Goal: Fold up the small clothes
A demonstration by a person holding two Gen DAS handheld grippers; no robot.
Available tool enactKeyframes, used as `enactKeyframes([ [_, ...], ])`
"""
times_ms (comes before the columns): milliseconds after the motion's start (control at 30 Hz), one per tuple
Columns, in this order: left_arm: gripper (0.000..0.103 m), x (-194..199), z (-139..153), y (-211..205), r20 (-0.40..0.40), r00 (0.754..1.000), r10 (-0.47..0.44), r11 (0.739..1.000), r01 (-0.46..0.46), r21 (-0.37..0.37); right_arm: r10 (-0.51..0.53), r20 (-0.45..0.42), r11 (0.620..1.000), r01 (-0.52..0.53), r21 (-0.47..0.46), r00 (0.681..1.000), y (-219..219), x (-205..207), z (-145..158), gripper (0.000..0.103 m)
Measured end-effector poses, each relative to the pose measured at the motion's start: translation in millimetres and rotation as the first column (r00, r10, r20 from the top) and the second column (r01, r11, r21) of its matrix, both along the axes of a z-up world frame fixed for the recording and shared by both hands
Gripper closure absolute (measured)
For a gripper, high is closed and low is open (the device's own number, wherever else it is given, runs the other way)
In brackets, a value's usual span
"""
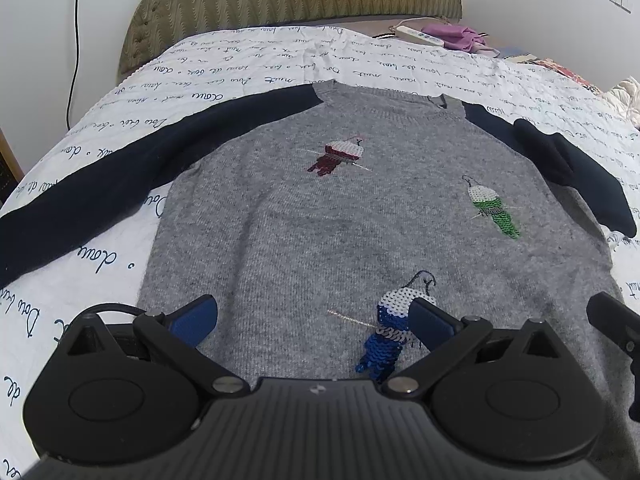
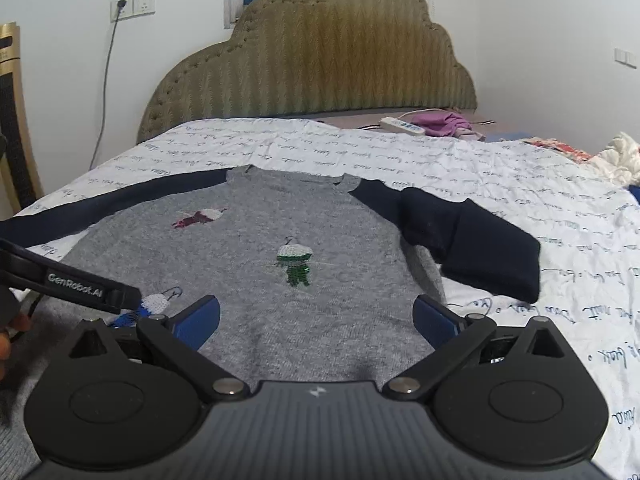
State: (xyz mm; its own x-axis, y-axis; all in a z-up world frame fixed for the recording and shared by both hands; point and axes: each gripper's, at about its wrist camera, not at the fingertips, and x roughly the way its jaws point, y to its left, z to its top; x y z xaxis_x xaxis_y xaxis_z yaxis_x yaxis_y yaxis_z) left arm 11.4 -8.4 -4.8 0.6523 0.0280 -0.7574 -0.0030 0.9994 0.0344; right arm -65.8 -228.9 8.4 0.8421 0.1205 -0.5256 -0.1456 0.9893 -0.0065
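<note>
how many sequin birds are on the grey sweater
3: red sequin bird near the collar, green sequin bird toward the folded navy sleeve, blue sequin bird near the hem, partly hidden by a gripper finger.

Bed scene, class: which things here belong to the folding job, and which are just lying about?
Belongs to the job:
- grey sweater with navy sleeves, spread flat on the quilt
- left gripper, open
- right gripper, open

Just lying about:
- white power strip
- purple cloth
- white crumpled fabric
- headboard
- script-print quilt, the work surface only
</note>
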Motion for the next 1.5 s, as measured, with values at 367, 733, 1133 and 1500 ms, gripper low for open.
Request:
enactKeyframes([
  [367,0.0,3.1,1.9,-8.8,0.018,1.0,-0.005,0.999,0.004,0.035,0.019,-0.021,1.0,-0.018,0.011,1.0,-3.8,2.5,-1.7,0.0],
  [733,0.0,8.0,-1.2,-17.7,0.007,1.0,-0.022,0.998,0.022,0.058,0.046,0.008,0.996,-0.046,-0.072,0.999,1.6,0.2,-1.4,0.0],
  [1133,0.0,11.1,-2.5,-25.3,0.011,0.999,-0.03,0.996,0.029,0.084,0.001,-0.015,0.998,-0.002,-0.068,1.0,-10.2,7.4,-3.8,0.0],
  [1500,0.0,14.8,-1.9,-33.3,0.012,0.999,-0.046,0.994,0.045,0.099,0.045,0.011,0.995,-0.044,-0.092,0.999,-5.5,5.1,-2.9,0.0],
])
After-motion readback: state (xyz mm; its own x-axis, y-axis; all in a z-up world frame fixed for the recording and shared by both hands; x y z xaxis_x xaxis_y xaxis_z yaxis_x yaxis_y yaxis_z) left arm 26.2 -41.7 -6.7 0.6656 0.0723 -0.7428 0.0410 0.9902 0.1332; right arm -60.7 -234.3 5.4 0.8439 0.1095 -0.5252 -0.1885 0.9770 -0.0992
